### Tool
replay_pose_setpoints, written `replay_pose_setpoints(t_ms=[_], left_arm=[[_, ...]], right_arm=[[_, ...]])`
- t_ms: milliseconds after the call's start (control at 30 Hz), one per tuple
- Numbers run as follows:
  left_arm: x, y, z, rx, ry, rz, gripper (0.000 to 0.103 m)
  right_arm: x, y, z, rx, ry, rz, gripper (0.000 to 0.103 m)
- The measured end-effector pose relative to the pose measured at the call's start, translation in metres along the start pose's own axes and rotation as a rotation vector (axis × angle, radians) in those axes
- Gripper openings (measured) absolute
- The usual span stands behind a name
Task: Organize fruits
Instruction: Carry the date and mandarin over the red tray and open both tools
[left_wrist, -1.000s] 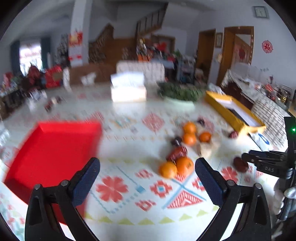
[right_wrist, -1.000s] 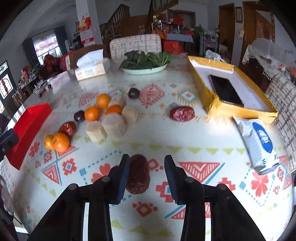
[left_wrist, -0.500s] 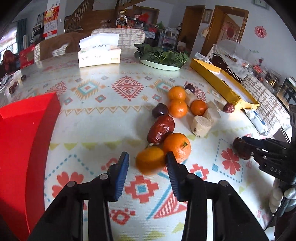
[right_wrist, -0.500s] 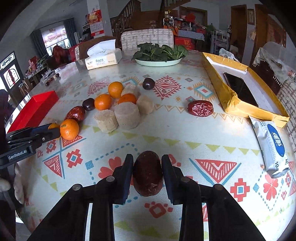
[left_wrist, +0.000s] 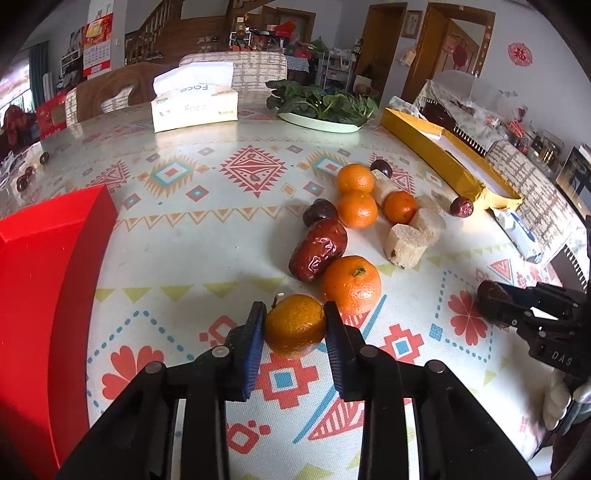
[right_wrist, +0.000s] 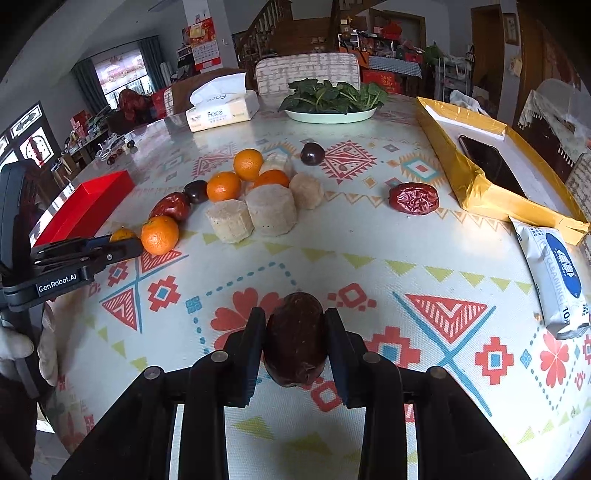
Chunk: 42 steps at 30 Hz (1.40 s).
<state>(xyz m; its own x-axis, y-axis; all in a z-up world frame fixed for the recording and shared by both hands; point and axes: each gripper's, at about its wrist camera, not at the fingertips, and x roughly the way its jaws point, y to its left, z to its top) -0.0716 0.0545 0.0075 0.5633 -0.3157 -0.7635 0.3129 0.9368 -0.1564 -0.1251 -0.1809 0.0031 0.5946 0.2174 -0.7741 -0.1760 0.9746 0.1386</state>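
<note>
Though hidden elsewhere, phone (right_wrist: 491, 162) inside yellow box (right_wrist: 476, 184).

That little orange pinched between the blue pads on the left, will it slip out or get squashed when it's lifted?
The small orange sits between the closing left gripper; its pads flank the widest part, so it probably holds. Its dimpled, slightly flattened skin suggests some give, likely denting rather than bursting. Being round, it would probably roll across the tablecloth if dropped.
</note>
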Motion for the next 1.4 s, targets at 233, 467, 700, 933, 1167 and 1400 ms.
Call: replay_pose_setpoints(t_ms=[233,467,700,933,1167,1400], left_arm=[[-0.035,0.013,-0.012,-0.060,-0.075,-0.002,0.030],[-0.107,0.062,-0.030,-0.205,-0.219,0.024,0.030],[-0.152,0.147,-0.049,-0.332,-0.265,0.195,0.030],[-0.146,0.223,-0.064,-0.430,-0.209,0.312,0.030],[-0.136,0.249,-0.072,-0.462,-0.176,0.336,0.031],[-0.137,0.246,-0.073,-0.465,-0.187,0.375,0.032]], right_arm=[[-0.028,0.019,0.006,0.003,-0.068,0.082,0.036],[-0.042,0.087,0.039,-0.023,-0.066,0.383,0.036],[0.006,0.210,0.077,-0.087,0.075,0.650,0.036],[0.072,0.309,0.084,-0.198,0.178,0.627,0.036],[0.109,0.343,0.076,-0.251,0.209,0.550,0.036],[0.106,0.350,0.071,-0.298,0.163,0.489,0.037]])
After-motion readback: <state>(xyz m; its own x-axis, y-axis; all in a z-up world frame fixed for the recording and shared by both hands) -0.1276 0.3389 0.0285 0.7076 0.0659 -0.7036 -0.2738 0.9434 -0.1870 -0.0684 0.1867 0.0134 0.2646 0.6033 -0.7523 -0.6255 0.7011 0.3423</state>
